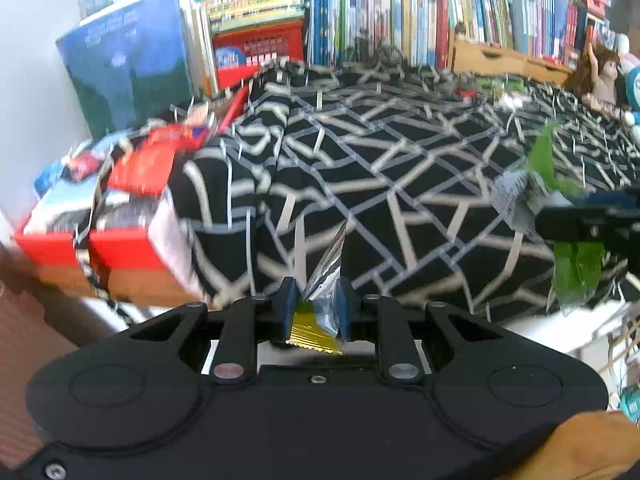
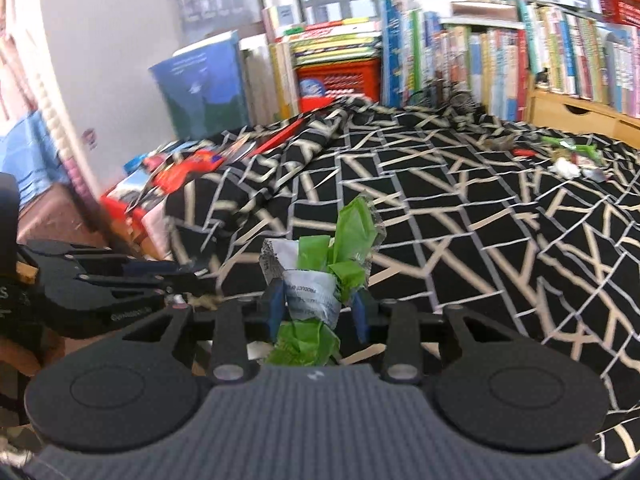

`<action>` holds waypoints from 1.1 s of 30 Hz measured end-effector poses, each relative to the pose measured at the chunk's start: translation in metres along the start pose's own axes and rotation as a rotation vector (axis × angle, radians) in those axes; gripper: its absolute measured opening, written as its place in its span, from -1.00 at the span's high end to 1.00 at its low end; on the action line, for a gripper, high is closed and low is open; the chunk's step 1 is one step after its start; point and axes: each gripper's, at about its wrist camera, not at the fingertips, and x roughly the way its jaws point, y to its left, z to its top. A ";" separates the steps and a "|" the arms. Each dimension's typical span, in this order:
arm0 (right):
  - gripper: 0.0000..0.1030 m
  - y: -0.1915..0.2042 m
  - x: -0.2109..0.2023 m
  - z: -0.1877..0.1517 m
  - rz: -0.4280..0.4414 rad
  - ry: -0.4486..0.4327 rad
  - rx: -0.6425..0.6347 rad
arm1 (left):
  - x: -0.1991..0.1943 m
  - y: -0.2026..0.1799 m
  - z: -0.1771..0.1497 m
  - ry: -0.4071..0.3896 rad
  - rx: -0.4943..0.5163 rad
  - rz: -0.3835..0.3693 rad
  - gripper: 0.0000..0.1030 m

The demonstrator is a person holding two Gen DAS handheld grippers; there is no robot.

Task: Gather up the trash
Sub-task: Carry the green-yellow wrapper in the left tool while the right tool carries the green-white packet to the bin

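Observation:
In the left wrist view my left gripper (image 1: 317, 300) is shut on a clear and yellow wrapper (image 1: 320, 304) that sticks up between its blue pads, above the near edge of the black patterned cloth (image 1: 360, 160). In the right wrist view my right gripper (image 2: 318, 304) is shut on a crumpled green and white wrapper (image 2: 320, 276). That same green wrapper (image 1: 560, 208) shows at the right edge of the left wrist view. The left gripper (image 2: 192, 278) appears at the left of the right wrist view. More small trash (image 2: 568, 156) lies on the cloth at the far right.
A red box with magazines (image 1: 100, 216) sits at the cloth's left edge. Shelves of books (image 1: 400, 20) and a red crate (image 1: 260, 48) line the back. A wooden drawer unit (image 1: 508, 60) and a doll (image 1: 600, 76) stand at the far right.

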 end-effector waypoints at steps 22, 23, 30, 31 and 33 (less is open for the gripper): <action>0.22 0.029 0.025 -0.008 0.039 0.097 -0.073 | 0.031 0.007 -0.043 0.155 -0.060 -0.042 0.35; 0.22 0.030 0.026 -0.008 0.041 0.100 -0.076 | 0.031 0.007 -0.043 0.156 -0.061 -0.040 0.29; 0.22 0.036 0.030 -0.007 0.060 0.105 -0.084 | 0.029 0.012 -0.042 0.149 -0.060 -0.022 0.19; 0.22 0.037 0.031 -0.008 0.062 0.108 -0.086 | 0.028 0.014 -0.042 0.152 -0.064 -0.021 0.15; 0.22 0.039 0.035 -0.010 0.068 0.118 -0.090 | 0.027 0.015 -0.043 0.159 -0.060 -0.019 0.13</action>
